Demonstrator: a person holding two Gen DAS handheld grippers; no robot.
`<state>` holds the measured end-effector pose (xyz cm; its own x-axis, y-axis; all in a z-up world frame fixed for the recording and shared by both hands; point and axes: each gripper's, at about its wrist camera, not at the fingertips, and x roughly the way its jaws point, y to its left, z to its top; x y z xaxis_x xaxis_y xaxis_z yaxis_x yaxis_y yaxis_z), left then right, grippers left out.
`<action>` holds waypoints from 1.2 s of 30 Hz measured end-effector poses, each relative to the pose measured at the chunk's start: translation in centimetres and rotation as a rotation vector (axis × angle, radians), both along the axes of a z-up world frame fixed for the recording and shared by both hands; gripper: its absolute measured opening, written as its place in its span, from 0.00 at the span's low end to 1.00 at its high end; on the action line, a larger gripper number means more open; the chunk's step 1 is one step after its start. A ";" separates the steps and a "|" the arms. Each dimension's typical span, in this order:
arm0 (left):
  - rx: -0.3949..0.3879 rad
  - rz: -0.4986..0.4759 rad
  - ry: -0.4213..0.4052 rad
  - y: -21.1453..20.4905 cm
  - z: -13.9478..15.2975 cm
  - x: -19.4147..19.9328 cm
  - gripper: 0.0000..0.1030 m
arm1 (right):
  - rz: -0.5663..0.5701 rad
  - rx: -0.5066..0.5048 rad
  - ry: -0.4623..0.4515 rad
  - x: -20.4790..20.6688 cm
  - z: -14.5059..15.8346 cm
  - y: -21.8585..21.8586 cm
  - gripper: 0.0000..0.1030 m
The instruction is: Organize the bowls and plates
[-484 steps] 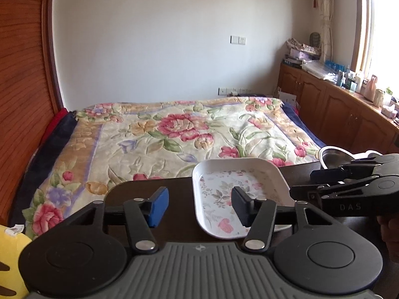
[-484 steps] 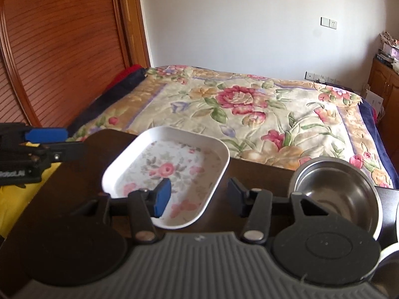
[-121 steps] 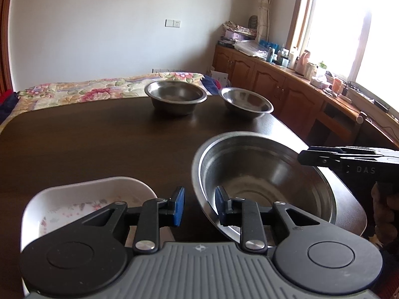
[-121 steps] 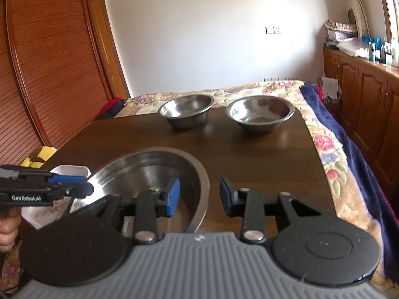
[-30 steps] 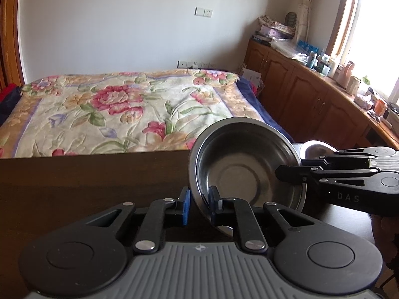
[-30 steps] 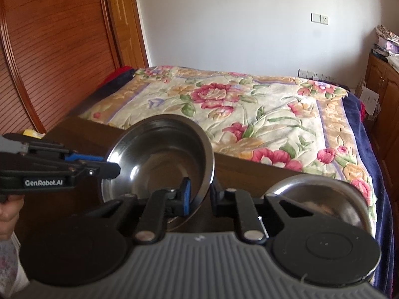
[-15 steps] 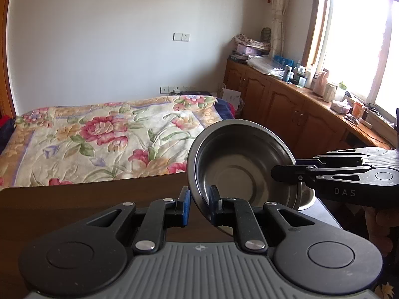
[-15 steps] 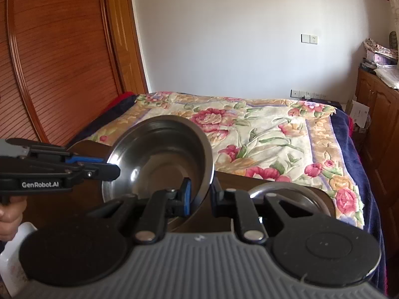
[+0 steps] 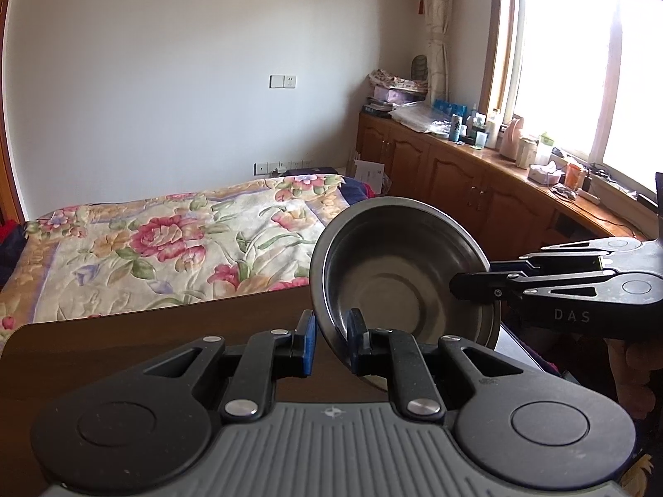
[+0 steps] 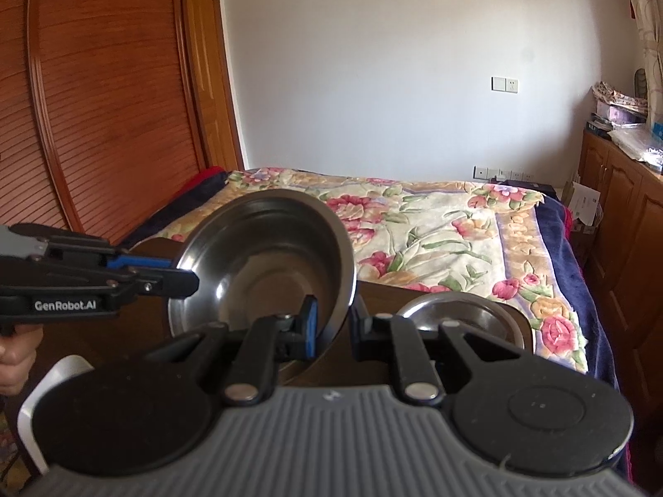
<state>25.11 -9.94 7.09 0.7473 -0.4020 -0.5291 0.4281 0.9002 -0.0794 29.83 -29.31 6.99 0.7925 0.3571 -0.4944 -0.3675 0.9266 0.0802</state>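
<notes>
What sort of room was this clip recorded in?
Most likely a bedroom at home: a bed with a floral quilt, a louvred wooden wardrobe door, and low wooden cabinets cluttered with bottles beneath a curtained window.

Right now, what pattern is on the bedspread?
The bedspread is cream with pink and red flowers, green leaves and a yellow-and-lilac border; the right wrist view shows it best.

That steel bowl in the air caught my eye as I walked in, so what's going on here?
A person is holding one large steel bowl with both grippers at once. The left gripper pinches its near rim, and the right gripper clamps the opposite edge. The bowl is tilted, raised above the dark wooden table. A second steel bowl sits on the table, and a white dish shows at the edge.
</notes>
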 end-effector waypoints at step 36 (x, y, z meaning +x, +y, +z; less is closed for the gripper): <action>-0.005 -0.066 0.069 2.0 -5.4 -9.9 0.44 | 0.016 -0.045 0.070 -9.1 -4.8 1.3 0.17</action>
<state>15.23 -7.96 1.64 0.6806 -0.4522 -0.5764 0.4801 0.8696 -0.1153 20.72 -28.04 2.17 0.7501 0.3457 -0.5638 -0.3772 0.9239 0.0646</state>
